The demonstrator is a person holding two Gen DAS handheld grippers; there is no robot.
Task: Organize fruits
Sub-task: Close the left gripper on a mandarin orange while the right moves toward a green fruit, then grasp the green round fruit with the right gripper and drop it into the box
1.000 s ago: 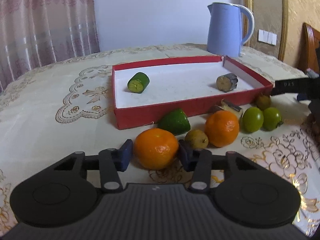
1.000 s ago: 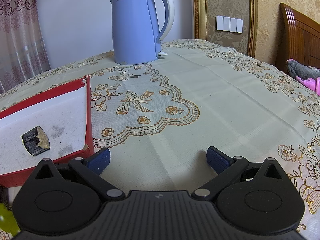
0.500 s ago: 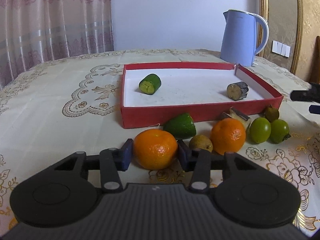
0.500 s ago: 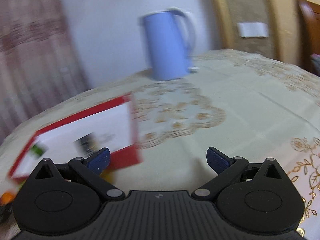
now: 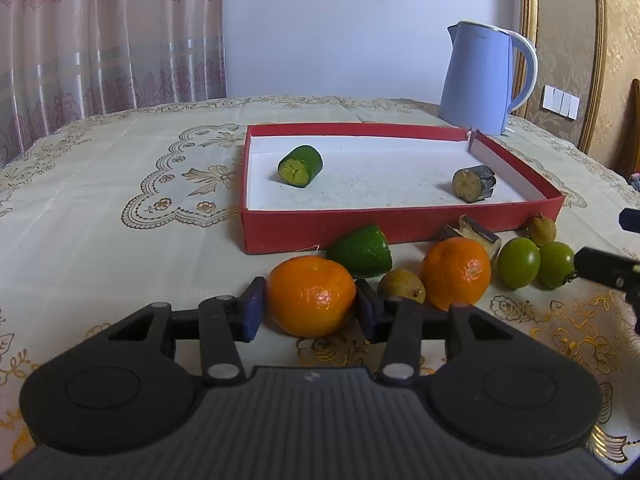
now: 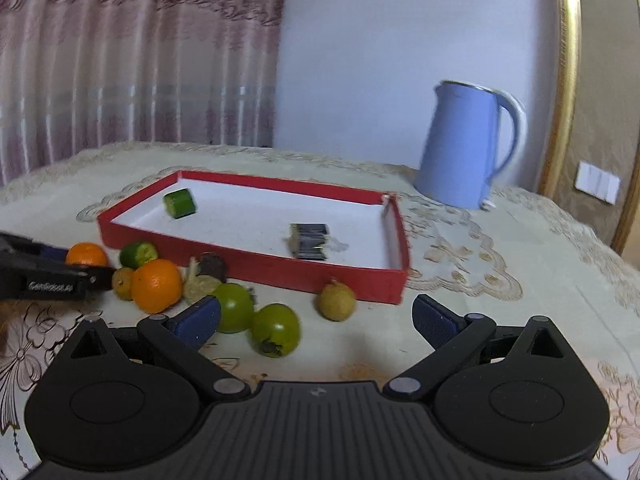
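Left gripper (image 5: 310,310): fingers clenched on near orange (image 5: 311,297), unchanged. Right gripper (image 6: 316,316): released, newly swung toward green fruits (image 6: 276,330) at 11 o'clock; pickup likely next.

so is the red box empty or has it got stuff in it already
Not empty. The red box holds two pieces on its white floor: a green cut piece at the left and a dark cut piece at the right.

We count two oranges (image 5: 311,297) (image 5: 457,273) in front of the red tray (image 5: 400,224), two round green fruits (image 5: 519,263) (image 5: 556,259), two small brown ones (image 5: 401,285) (image 5: 541,229), and one green wedge (image 5: 361,251). Inside the tray lie two cut pieces (image 5: 301,166) (image 5: 474,183). Behind it stands one kettle (image 5: 478,79).
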